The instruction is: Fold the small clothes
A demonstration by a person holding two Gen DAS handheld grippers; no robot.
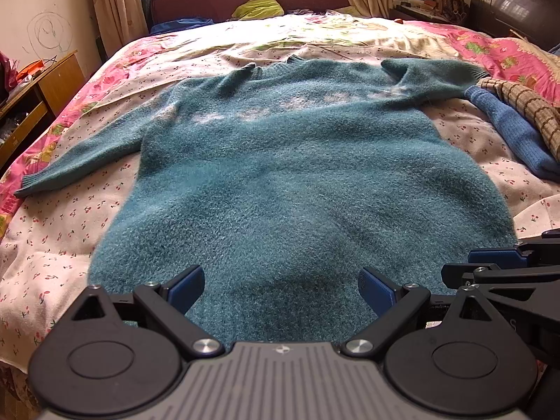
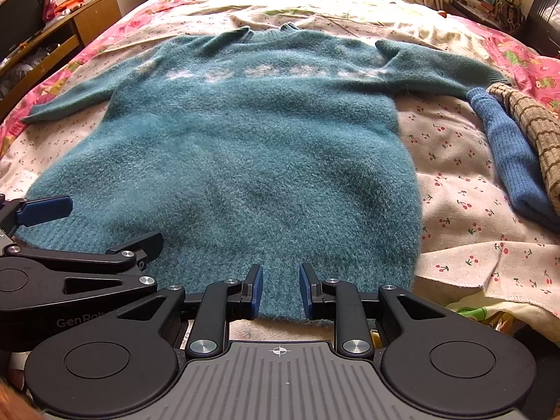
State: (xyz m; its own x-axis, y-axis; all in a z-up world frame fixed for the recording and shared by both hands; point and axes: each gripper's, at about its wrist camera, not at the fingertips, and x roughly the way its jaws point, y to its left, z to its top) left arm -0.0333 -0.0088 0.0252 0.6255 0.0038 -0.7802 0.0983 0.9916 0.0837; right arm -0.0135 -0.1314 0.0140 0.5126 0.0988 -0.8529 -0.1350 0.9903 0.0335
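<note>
A fuzzy teal sweater (image 1: 280,161) lies flat on the bed, neck away from me, both sleeves spread out; it also shows in the right wrist view (image 2: 238,147). My left gripper (image 1: 281,288) is wide open and empty over the sweater's hem. My right gripper (image 2: 281,290) is open with a narrower gap, just above the hem's near edge, holding nothing. The right gripper shows at the right edge of the left wrist view (image 1: 497,262). The left gripper shows at the left edge of the right wrist view (image 2: 45,224).
The bed has a cherry-print sheet (image 2: 462,182) and a pink floral quilt (image 1: 497,52). A blue knit garment (image 2: 511,161) and a tan checked one (image 2: 539,129) lie at the right. A wooden desk (image 1: 38,94) stands left; a dark headboard (image 1: 518,3) at far right.
</note>
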